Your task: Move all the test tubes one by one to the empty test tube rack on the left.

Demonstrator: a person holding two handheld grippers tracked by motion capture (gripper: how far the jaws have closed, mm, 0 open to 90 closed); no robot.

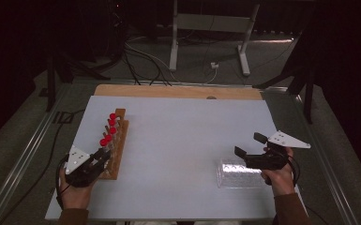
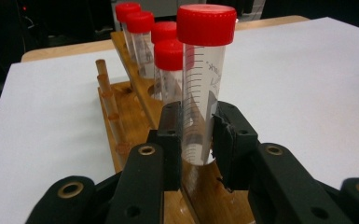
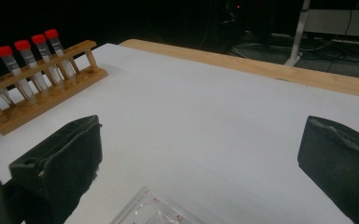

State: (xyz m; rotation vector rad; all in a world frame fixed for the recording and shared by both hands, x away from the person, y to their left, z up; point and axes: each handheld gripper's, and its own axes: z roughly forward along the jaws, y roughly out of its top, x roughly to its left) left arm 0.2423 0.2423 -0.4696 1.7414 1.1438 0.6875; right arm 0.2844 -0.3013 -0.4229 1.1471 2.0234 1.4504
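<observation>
Item: left claw (image 2: 198, 135) clamped on nearest red-capped tube (image 2: 203, 84) in rack (image 2: 135, 100), likely mid-extraction, straight lift needed next; right claw (image 3: 200, 158) apart over clear tray (image 1: 239, 173).

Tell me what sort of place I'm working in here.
Probably a lab-style recording bench in a dark room: a wooden test tube rack with red-capped tubes, a clear plastic well plate on a white-covered table, and cables running across the floor behind.

A clear plastic box (image 1: 238, 173) (lying sideways) on the white table (image 1: 183, 140).
</observation>
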